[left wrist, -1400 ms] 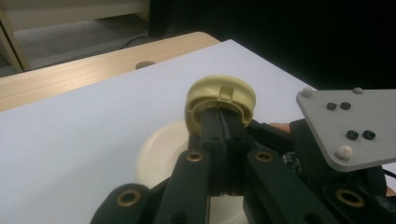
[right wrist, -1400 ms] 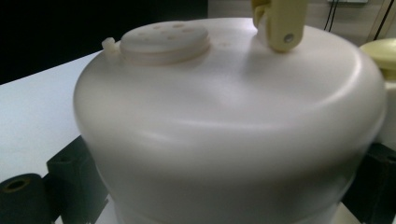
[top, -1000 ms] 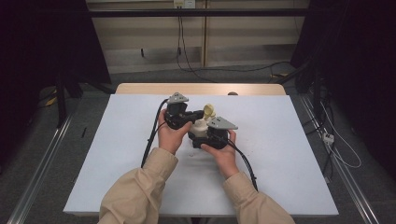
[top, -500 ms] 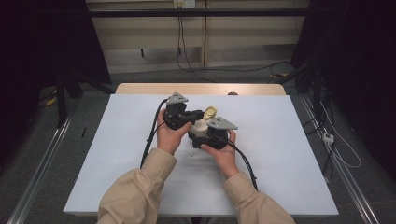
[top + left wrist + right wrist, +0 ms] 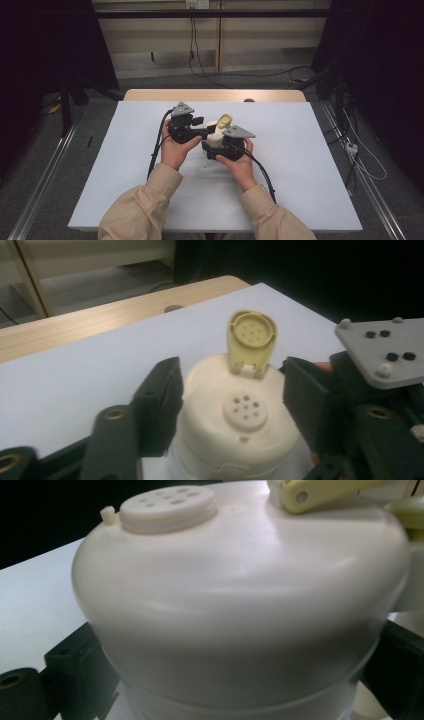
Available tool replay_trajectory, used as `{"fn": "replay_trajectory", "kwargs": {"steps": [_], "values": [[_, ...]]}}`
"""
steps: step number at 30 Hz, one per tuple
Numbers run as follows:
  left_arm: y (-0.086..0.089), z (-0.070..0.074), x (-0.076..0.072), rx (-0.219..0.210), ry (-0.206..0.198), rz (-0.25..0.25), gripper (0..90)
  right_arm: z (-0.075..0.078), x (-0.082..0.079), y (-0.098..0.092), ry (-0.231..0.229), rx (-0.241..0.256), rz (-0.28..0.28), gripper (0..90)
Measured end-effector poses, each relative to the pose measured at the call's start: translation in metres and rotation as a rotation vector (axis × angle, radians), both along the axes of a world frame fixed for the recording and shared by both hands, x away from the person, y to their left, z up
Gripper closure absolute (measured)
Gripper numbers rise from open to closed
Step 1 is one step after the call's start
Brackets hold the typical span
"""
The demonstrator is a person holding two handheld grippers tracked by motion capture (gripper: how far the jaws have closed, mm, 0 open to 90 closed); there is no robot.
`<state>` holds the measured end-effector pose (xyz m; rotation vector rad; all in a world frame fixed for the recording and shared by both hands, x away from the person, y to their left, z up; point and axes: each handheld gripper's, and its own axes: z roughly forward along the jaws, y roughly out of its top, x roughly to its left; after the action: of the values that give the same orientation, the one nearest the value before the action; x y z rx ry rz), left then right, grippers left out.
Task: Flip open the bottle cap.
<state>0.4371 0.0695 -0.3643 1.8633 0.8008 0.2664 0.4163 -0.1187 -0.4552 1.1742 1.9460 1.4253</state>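
A white table (image 5: 300, 165) carries the work, and just above its centre a cream shaker jar (image 5: 215, 131) is held between two hand-held grippers. In the left gripper view the jar's domed cap (image 5: 220, 405) is seen from above, with the left gripper (image 5: 227, 400) astride it: one jaw stands at nine o'clock of the dome and the other at three o'clock, spread around it, and whether they press on the plastic cannot be told. In the right gripper view the right gripper (image 5: 225, 680) is placed lower, its jaws seated against the jar's flanks at about eight and four o'clock, so the body appears to be pinched there.

The jar is judged to be rigid moulded plastic, light, smooth and glossy, hence likely slippery on the curved dome; a firmer hold is expected on the straight wall below the seam than on the cap. How much it holds inside cannot be seen.

A round sifter disc (image 5: 245, 412) with small holes sits at the dome's centre. At twelve o'clock from it the yellowish flip lid (image 5: 251, 340) stands upright and open on a thin hinge, judged the most fragile part and best left ungripped.
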Motion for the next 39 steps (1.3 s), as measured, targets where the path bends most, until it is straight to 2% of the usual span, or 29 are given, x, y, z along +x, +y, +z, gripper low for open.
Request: {"fn": "replay_trajectory", "kwargs": {"steps": [4, 8, 10, 12, 15, 17, 19, 25, 32, 33, 39], "values": [[0.01, -0.001, -0.004, -0.01, -0.018, 0.015, 25.9, 0.002, -0.002, 0.0, 0.016, -0.014, -0.007, 3.3], [0.021, -0.002, -0.009, 0.003, -0.031, 0.022, 17.8, 0.001, -0.003, -0.002, 0.043, -0.012, -0.004, 2.7], [0.027, -0.005, -0.012, -0.001, -0.017, 0.023, 16.8, 0.001, -0.003, -0.002, 0.053, -0.019, -0.003, 2.4], [0.032, -0.008, -0.015, 0.0, -0.009, 0.029, 15.6, 0.001, -0.005, -0.002, 0.068, -0.052, 0.007, 2.5], [0.04, -0.011, -0.019, 0.018, -0.018, 0.031, 12.9, 0.0, -0.007, -0.004, 0.09, -0.095, 0.02, 3.4], [0.046, -0.013, -0.023, 0.022, -0.02, 0.03, 11.3, -0.002, -0.01, -0.009, 0.089, -0.07, 0.028, 3.5], [0.05, -0.014, -0.026, 0.028, -0.019, 0.027, 10.6, -0.001, -0.012, -0.013, 0.095, -0.067, 0.03, 2.6], [0.064, -0.022, -0.033, 0.04, -0.01, 0.024, 8.6, 0.005, -0.023, -0.023, 0.061, -0.053, 0.031, 4.2], [0.084, -0.038, -0.042, 0.037, 0.018, 0.026, 6.9, 0.014, -0.04, -0.038, 0.029, -0.045, 0.043, 4.6], [0.087, -0.04, -0.042, 0.047, 0.019, 0.024, 6.9, 0.015, -0.042, -0.04, 0.024, -0.047, 0.043, 4.7], [0.105, -0.051, -0.05, 0.038, 0.03, 0.032, 6.9, 0.016, -0.056, -0.052, 0.019, -0.073, 0.054, 4.9]]}}
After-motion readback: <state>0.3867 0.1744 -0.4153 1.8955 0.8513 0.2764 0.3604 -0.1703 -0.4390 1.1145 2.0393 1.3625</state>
